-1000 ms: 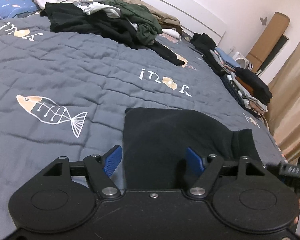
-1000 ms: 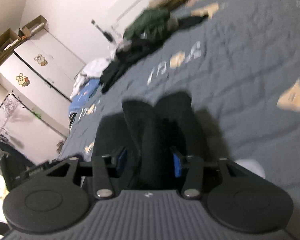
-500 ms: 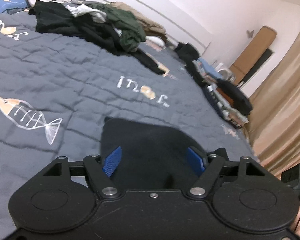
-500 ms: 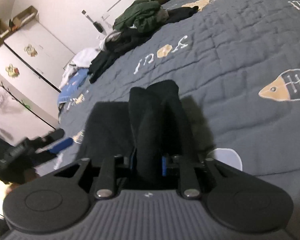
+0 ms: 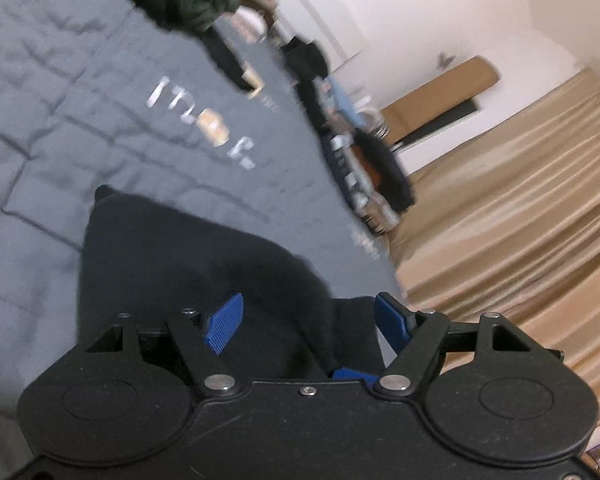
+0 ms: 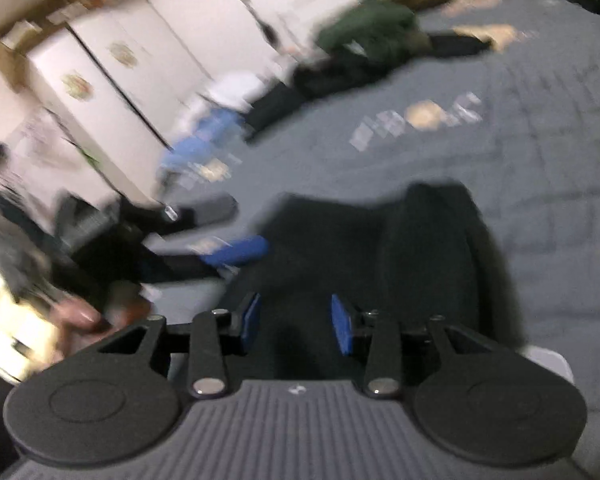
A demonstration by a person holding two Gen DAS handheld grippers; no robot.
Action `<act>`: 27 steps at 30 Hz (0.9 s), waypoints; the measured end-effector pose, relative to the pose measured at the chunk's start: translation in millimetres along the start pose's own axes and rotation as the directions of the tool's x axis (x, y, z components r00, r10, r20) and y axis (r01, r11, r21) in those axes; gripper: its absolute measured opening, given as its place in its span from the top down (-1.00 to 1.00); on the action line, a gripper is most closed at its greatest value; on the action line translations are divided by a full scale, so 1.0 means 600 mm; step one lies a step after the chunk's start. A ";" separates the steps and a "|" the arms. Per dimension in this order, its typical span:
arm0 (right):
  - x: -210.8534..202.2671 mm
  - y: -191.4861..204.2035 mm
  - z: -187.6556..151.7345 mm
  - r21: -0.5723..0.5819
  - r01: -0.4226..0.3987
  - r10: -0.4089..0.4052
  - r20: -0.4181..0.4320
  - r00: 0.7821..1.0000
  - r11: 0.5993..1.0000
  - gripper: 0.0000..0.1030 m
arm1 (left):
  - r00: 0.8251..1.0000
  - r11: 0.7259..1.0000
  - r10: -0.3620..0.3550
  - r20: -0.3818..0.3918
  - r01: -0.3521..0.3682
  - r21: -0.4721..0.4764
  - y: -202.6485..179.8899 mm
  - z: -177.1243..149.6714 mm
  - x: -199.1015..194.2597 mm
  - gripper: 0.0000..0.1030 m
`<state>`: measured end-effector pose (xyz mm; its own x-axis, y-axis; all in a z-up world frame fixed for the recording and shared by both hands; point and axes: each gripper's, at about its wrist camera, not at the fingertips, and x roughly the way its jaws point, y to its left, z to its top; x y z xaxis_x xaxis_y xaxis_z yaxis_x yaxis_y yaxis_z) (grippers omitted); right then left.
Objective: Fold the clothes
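Black garment (image 5: 172, 264) lies on the grey quilt (image 5: 80, 92) of the bed, near edge, directly below both claws; looks already doubled into a compact block, w/ a thicker folded strip (image 6: 432, 248) along its right side in right wrist view. Left claw (image 5: 308, 316): pads wide apart, nothing between them, hovering over the cloth. Right claw (image 6: 296, 322): pads part open w/ a clear gap, cloth seen below, not pinched. Change vs. half a sec ago: right claw was clamped tight on the black strip, now released; both views have swung and blurred, so both tools are in motion. Left view now tilts toward the folded stack (image 5: 364, 168) at the far bed edge by the curtain (image 5: 520, 220). Judgement: release suggests this fold is laid down; garment prob. near finished, next either a last fold or transfer to stack, can't settle which. Unfolded heap (image 6: 360, 44) remains at the bed head, so more items pending.
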<state>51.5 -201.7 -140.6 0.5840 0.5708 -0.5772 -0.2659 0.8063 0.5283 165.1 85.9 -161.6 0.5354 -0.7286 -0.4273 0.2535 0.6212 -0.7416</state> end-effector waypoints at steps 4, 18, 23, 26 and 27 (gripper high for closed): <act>0.001 -0.019 -0.011 -0.001 0.013 -0.013 -0.015 1.000 1.000 0.33 | 0.999 0.999 -0.029 -0.032 0.027 -0.047 0.029 0.013 0.033 -0.39; -0.051 -0.015 0.019 -0.078 0.051 -0.042 0.110 0.993 0.996 0.21 | 0.988 0.981 0.142 -0.057 -0.133 0.142 0.024 0.047 -0.006 -0.73; -0.033 -0.034 0.032 -0.092 0.078 -0.065 0.137 0.988 0.993 0.16 | 0.976 0.987 0.137 -0.168 -0.119 0.112 0.052 0.026 0.021 -0.75; -0.015 -0.050 0.028 -0.085 0.094 -0.083 0.128 0.988 0.992 0.15 | 0.983 0.993 0.112 -0.144 -0.106 0.048 0.070 0.016 0.035 -0.74; -0.011 -0.053 0.026 -0.080 0.098 -0.087 0.131 0.988 0.992 0.15 | 0.987 0.994 0.101 -0.128 -0.096 0.042 0.069 0.012 0.037 -0.50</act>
<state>68.1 -233.5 -144.0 0.7000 0.4733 -0.5347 -0.2680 0.8682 0.4176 193.4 97.5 -198.0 0.4511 -0.6932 -0.5622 0.2345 0.6998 -0.6747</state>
